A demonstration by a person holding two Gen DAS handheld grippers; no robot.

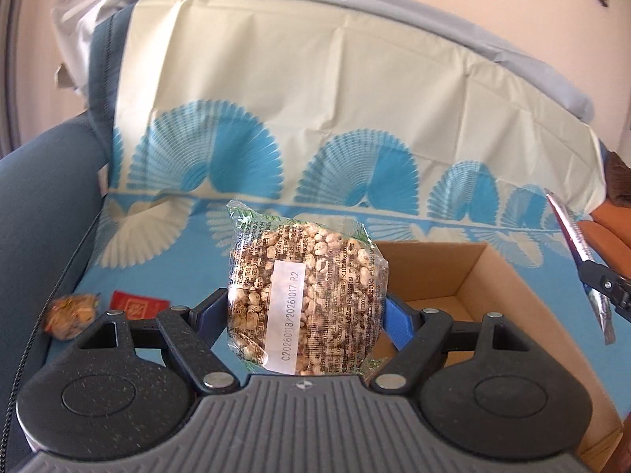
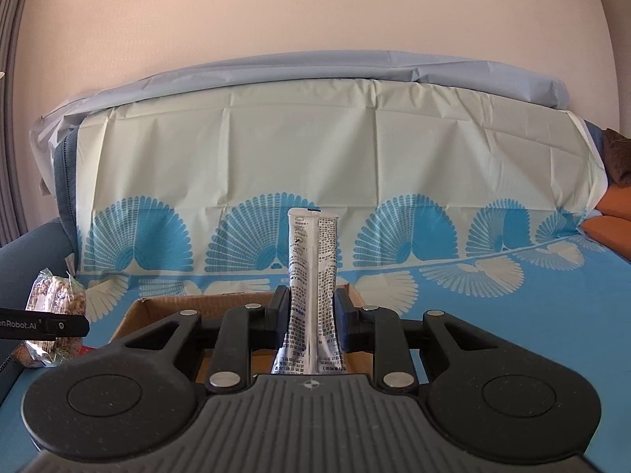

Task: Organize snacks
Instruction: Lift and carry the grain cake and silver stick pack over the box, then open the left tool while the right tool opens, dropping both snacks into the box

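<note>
My left gripper [image 1: 305, 307] is shut on a clear packet of puffed-grain cake [image 1: 303, 295] with a white date label, held upright just left of an open cardboard box [image 1: 465, 276]. My right gripper [image 2: 311, 311] is shut on a slim silver stick sachet [image 2: 313, 276] that stands up between its pads, over the near edge of the same box [image 2: 157, 307]. In the left wrist view the sachet [image 1: 579, 252] and right gripper show at the far right. The grain cake packet [image 2: 55, 315] shows at the far left of the right wrist view.
A blue and cream fan-patterned cloth [image 1: 315, 118] covers the sofa seat and back. A red packet [image 1: 138, 303] and a small wrapped snack [image 1: 71, 313] lie on the cloth left of the box. An orange cushion [image 2: 615, 213] sits at the right.
</note>
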